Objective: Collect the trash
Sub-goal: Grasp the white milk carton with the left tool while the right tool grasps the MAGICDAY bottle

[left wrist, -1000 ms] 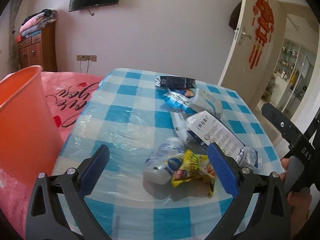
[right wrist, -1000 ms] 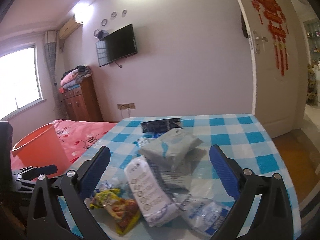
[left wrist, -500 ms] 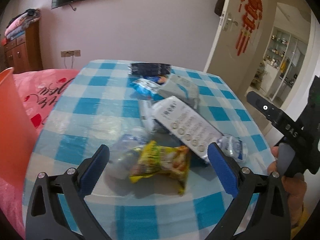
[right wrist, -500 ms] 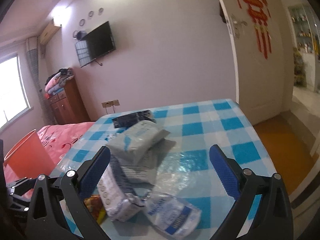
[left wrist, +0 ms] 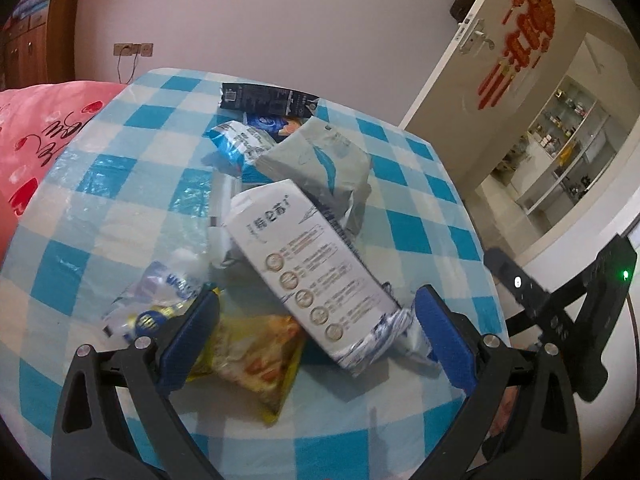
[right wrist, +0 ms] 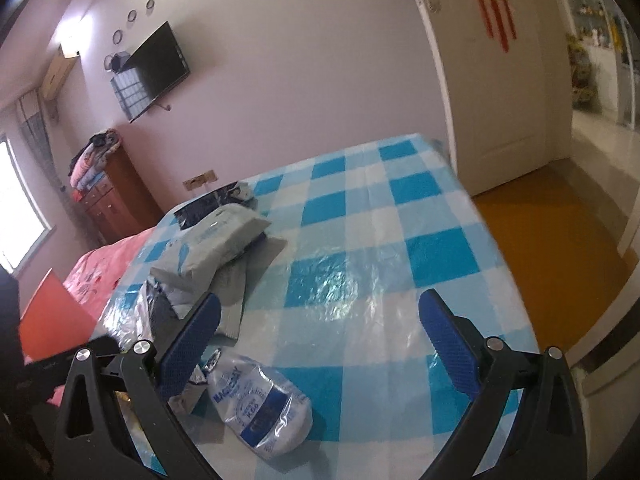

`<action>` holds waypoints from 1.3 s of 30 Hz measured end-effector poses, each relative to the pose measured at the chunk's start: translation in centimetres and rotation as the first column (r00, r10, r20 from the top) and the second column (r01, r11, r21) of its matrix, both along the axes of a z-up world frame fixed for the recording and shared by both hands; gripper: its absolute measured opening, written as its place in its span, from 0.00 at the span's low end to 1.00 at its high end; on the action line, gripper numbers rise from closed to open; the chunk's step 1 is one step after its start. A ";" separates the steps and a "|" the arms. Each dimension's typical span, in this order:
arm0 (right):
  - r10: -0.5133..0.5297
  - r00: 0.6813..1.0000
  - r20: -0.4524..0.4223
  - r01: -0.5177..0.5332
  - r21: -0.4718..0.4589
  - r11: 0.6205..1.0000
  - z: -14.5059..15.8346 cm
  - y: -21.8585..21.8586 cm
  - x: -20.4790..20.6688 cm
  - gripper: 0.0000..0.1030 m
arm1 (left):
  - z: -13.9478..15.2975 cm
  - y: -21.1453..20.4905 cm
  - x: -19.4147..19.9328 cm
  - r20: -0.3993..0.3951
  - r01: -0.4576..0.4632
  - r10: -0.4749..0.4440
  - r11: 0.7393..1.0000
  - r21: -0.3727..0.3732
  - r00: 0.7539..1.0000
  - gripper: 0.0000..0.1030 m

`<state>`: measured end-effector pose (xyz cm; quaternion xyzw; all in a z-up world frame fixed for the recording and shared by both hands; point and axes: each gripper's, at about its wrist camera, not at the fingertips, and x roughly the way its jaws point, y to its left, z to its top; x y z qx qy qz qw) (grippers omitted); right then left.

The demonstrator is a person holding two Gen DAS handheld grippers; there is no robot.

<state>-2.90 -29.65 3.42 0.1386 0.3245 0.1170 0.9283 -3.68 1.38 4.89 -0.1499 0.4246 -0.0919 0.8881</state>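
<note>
A pile of trash lies on the blue-checked table (left wrist: 132, 184). In the left wrist view my left gripper (left wrist: 316, 340) is open and empty, its jaws either side of a yellow snack wrapper (left wrist: 256, 356) and the near end of a white carton pack (left wrist: 312, 272). A crushed clear bottle (left wrist: 156, 300) lies left of it, a grey pouch (left wrist: 320, 168) and a black packet (left wrist: 268, 100) farther back. My right gripper (right wrist: 320, 344) is open and empty above the table, with a blue-and-white plastic bag (right wrist: 260, 408) below its left finger. The grey pouch (right wrist: 212, 240) lies farther left.
An orange bin (right wrist: 52, 312) stands left of the table beside a pink bed (left wrist: 36, 128). The table's right edge drops to an orange floor (right wrist: 560, 240) by an open door (left wrist: 492, 64). The right gripper body (left wrist: 568, 312) shows at the right of the left wrist view.
My left gripper has moved forward and down toward the pile, so the wrapper and carton now sit between its jaws. My right gripper has swung right and lower over the table.
</note>
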 end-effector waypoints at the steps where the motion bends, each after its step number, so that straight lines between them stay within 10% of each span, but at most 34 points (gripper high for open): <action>1: 0.013 1.000 -0.007 -0.013 0.000 1.000 -0.1 0.1 0.0 0.95 | 0.0 -0.3 0.3 -0.009 -0.003 0.003 1.000 0.002 1.000 0.96; 17: 0.282 0.958 -0.053 -0.285 -0.069 0.956 -0.9 2.3 -0.5 0.95 | -1.7 -0.7 3.9 -0.128 -0.090 0.090 0.996 0.004 0.988 0.94; 39: 0.412 0.901 -0.132 -0.432 -0.206 0.878 -2.8 5.8 -0.7 0.95 | -2.1 -0.5 5.3 -0.191 -0.125 0.121 0.992 -0.013 0.974 0.62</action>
